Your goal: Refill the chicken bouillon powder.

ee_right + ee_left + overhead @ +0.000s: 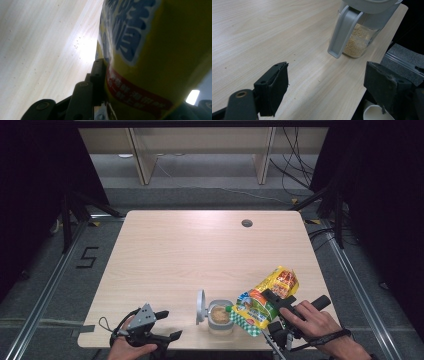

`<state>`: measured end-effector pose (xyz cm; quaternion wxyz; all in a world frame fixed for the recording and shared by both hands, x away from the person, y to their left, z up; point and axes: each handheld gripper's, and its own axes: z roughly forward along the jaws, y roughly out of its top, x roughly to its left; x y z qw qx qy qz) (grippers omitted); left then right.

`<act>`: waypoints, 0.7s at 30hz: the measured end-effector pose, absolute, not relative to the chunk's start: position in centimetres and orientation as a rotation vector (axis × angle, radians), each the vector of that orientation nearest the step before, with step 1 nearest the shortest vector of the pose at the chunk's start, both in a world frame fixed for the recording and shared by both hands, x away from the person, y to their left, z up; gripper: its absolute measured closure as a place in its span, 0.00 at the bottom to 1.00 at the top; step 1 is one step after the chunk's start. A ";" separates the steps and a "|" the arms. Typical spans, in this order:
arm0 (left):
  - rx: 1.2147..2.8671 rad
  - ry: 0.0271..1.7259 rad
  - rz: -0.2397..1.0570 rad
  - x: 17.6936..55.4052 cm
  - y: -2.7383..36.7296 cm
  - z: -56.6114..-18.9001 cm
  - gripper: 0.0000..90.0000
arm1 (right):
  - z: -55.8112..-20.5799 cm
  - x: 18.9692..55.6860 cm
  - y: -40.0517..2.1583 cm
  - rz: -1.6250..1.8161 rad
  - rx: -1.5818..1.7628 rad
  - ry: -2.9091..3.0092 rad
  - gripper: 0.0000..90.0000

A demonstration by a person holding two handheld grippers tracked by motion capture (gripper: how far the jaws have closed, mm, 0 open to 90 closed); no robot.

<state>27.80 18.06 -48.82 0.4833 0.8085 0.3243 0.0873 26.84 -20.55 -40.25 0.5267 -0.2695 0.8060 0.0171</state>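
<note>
The right hand-held gripper (276, 306) holds a yellow and green plastic pouch with a small green spout (264, 302), its jaws squeezed onto the pouch's middle. The pouch is tipped, with its long side running from up on the right down to the left, and the spout end points at the small clear jar with pale brown grains inside (220, 316). The jar stands near the front edge of the pale wooden worktop (200, 250), just to the left of the pouch, with its grey flip lid (200, 307) standing open on its far left side. The spout sits right at the jar's rim, so I think a little more tipping would send the filling in. The left hand-held gripper (167, 325) rests well to the left of the jar, with its jaws wide and nothing between them. The right one is much nearer to the jar.
</note>
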 end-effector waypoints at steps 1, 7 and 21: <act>1.969 0.790 0.213 27.8 18.1 -48.8 0.21 | -40.3 26.8 -20.6 0.045 -0.639 1.930 0.75; 1.973 0.790 0.214 27.8 18.1 -48.8 0.21 | -40.7 26.9 -20.6 0.081 -0.620 1.937 0.76; 1.978 0.789 0.218 27.8 18.1 -48.8 0.21 | -41.4 27.1 -21.6 0.236 -0.452 1.993 0.77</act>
